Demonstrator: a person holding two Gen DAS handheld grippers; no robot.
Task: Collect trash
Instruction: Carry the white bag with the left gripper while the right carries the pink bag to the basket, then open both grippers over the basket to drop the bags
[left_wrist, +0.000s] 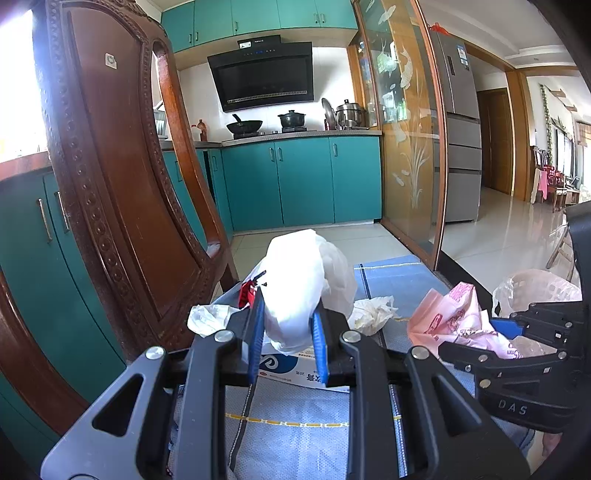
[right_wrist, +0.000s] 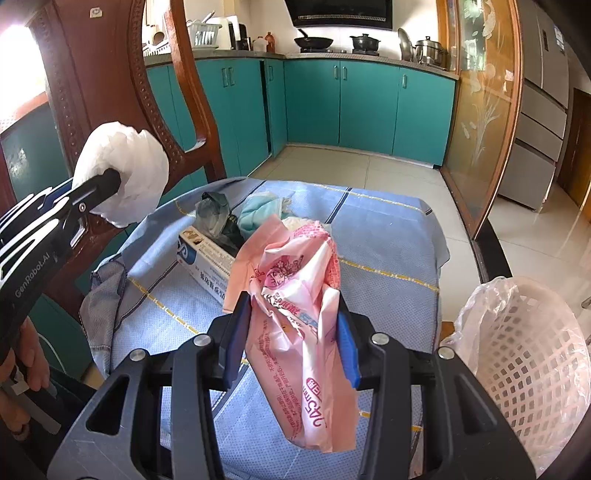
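Note:
My left gripper (left_wrist: 288, 317) is shut on a crumpled white plastic bag (left_wrist: 295, 273), held above the blue tablecloth (left_wrist: 399, 280). The right wrist view shows that same white bag (right_wrist: 125, 162) at the tip of the left gripper (right_wrist: 110, 181), raised at the left. My right gripper (right_wrist: 291, 314) is shut on a pink printed plastic bag (right_wrist: 288, 266), which hangs down between its blue pads. A pink lattice basket (right_wrist: 532, 369) lined with a clear bag stands at the right, beside the table. In the left wrist view the pink bag (left_wrist: 450, 314) and the basket (left_wrist: 539, 291) sit at the right.
On the cloth lie a white and blue carton (right_wrist: 207, 254), a dark grey bag (right_wrist: 214, 214), a teal wad (right_wrist: 258, 210), a crumpled tissue (left_wrist: 373, 310) and a red scrap (left_wrist: 245, 293). A carved wooden chair (left_wrist: 110, 166) stands close on the left. Teal kitchen cabinets (left_wrist: 303, 181) are behind.

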